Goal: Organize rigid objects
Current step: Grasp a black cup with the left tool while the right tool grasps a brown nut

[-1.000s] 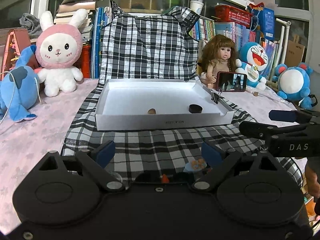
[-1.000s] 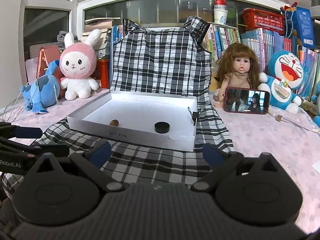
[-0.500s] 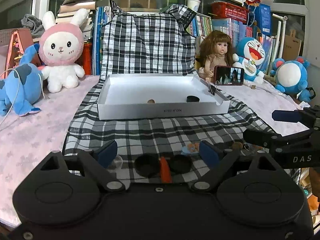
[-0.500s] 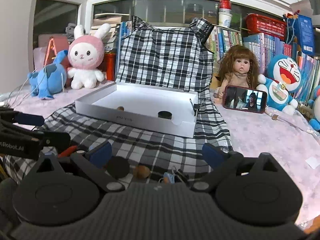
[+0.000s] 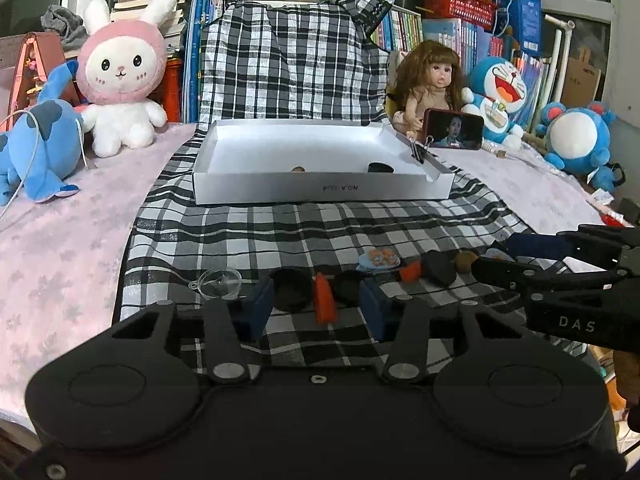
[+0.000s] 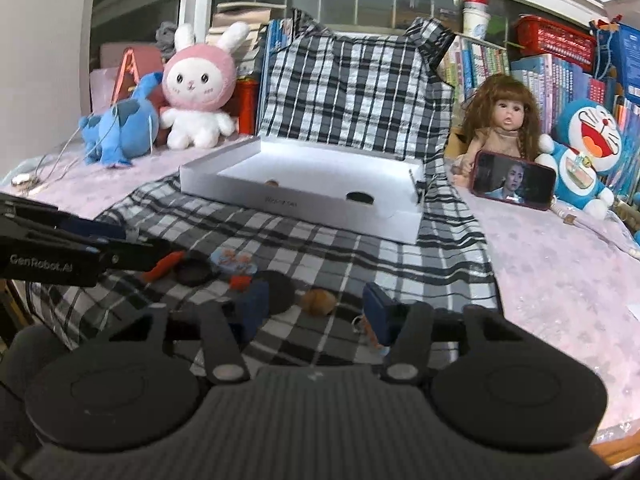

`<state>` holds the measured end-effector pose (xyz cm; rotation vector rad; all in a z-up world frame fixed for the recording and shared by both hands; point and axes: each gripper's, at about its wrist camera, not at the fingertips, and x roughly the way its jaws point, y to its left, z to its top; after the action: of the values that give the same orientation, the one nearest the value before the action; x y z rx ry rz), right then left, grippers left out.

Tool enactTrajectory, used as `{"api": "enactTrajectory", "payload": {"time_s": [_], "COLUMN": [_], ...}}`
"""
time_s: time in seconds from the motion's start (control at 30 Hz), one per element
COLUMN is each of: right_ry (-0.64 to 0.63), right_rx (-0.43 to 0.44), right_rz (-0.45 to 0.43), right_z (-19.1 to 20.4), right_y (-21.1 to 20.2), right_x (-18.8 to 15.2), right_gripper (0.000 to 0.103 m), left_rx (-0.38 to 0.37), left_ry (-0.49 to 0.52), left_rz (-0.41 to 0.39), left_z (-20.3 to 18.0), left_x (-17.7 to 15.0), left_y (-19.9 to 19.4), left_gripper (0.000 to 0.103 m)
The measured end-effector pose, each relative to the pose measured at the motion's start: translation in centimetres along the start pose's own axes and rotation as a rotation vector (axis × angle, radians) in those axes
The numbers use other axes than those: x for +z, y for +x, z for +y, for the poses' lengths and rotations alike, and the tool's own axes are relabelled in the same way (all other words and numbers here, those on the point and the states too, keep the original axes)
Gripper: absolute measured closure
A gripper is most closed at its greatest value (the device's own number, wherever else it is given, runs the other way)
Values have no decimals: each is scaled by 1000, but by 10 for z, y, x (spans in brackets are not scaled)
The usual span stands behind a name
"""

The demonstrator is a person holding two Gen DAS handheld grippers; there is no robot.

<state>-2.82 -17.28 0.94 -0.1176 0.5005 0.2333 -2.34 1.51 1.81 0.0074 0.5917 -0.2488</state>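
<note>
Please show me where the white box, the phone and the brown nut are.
white box (image 5: 320, 192), left wrist view, on its front wall.
phone (image 6: 514, 185), right wrist view, on its screen.
brown nut (image 6: 319, 301), right wrist view, on its top, on the checked cloth.

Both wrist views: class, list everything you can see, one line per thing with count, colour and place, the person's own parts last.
box: one, white, on cloth; holds one black disc, one brown lump
cloth: one, black-white check, under box
loose discs: three, black, near edge
orange pieces: two, among them
nut: one, brown, near edge
patterned disc: one, blue-orange, behind those
suction cup: one, clear, leftmost
plush toys: four; pink-white bunny and blue one left, two blue right
doll: one, brown-haired, right of box
phone: one, red case, before doll
books: many, back row
left gripper: black, jaws just closed further, discs and orange piece between
right gripper: black, jaws just closed further, nut between, untouched
</note>
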Motion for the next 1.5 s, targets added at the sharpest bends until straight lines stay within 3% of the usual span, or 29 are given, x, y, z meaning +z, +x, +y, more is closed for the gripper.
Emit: {"api": "enactTrajectory", "payload": {"time_s": [0.27,1.03,1.5], "right_ry": [17,31,27], "right_rx": [-23,-55,-53], "right_rz": [42,70,67], "right_z": [1,-2,0], "right_y": [11,29,35], "right_x": [-3,-2,-1], "right_gripper": [67,65,65], "left_rx": [57,151,127], "left_ry": [29,34,60], "left_rz": [26,-24,-6], "left_z": [-3,0,-5], "left_x": [-4,-4,-9], "left_y": [10,23,29], "left_gripper": [70,67,67]}}
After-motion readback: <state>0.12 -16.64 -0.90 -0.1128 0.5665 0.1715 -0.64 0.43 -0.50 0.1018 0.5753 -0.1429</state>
